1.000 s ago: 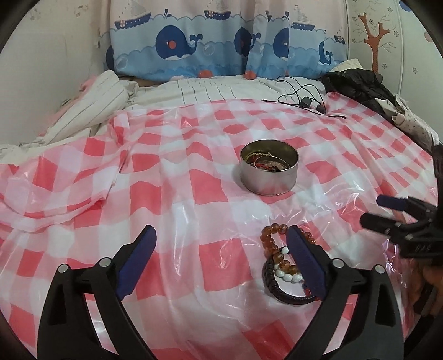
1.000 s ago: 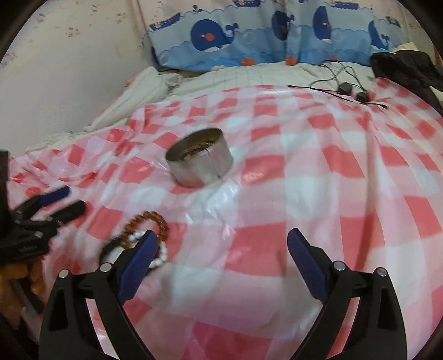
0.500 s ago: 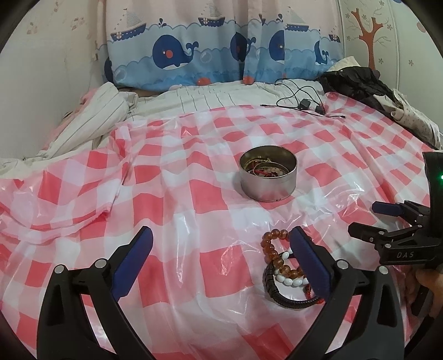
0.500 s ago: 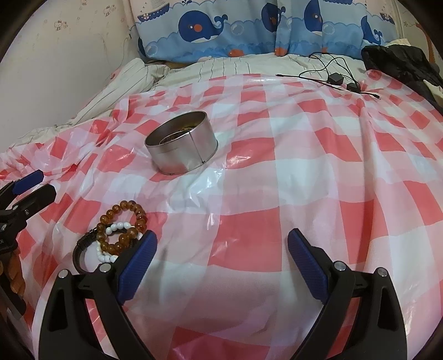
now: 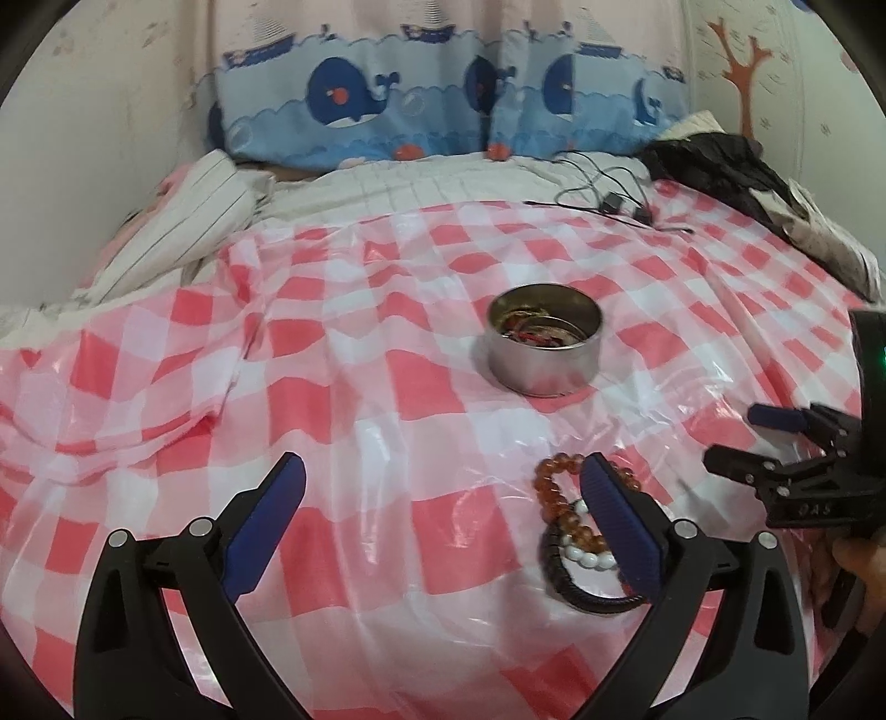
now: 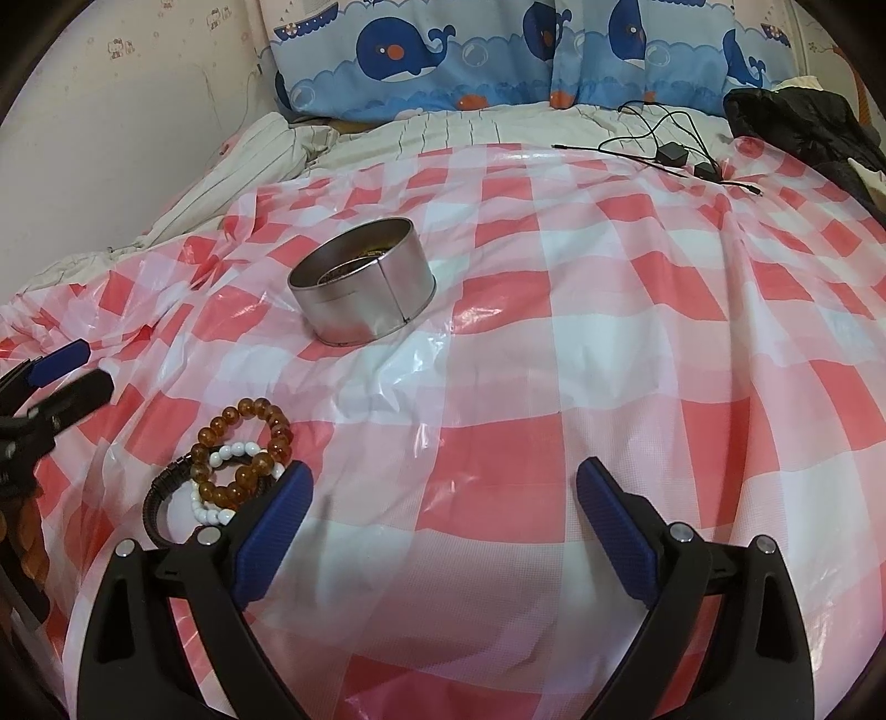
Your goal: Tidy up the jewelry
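On a red-and-white checked plastic sheet (image 6: 554, 343) spread over a bed, the jewelry is seen in two places. Near centre, a round metal tin (image 5: 545, 346) stands upright and lidless; tangled pieces w/ red and gold tones lie inside, too small to be told apart. Closer to the cameras, three bracelets lie in an overlapping heap: an amber bead bracelet (image 6: 243, 437), a white bead bracelet (image 6: 219, 507) and a black braided bracelet (image 6: 160, 493). The amber one is laid across the white one; the black one is at the near-left edge of the heap in the right wrist view.

Left gripper (image 5: 443, 487): released, blue-padded fingers spread wide, nothing between them. Its right finger (image 5: 623, 526) is seen over the heap, hiding part of the amber and white beads; contact can't be told. Right gripper (image 6: 443, 487): also released, fingers wide apart over bare sheet, nothing held. Its left finger (image 6: 271, 531) is just beside the heap, at the near-right edge.

Each gripper is visible from the other's camera at the frame edge, approx. level w/ the heap; part of a hand (image 5: 864, 570) is seen under the right one.

Background: whale-print blue curtain (image 6: 498, 50) along the far wall, striped bedding (image 5: 387, 183) beyond the sheet, black cables w/ small adapters (image 6: 673, 152) at far right, dark clothing (image 6: 803, 127) beside them.
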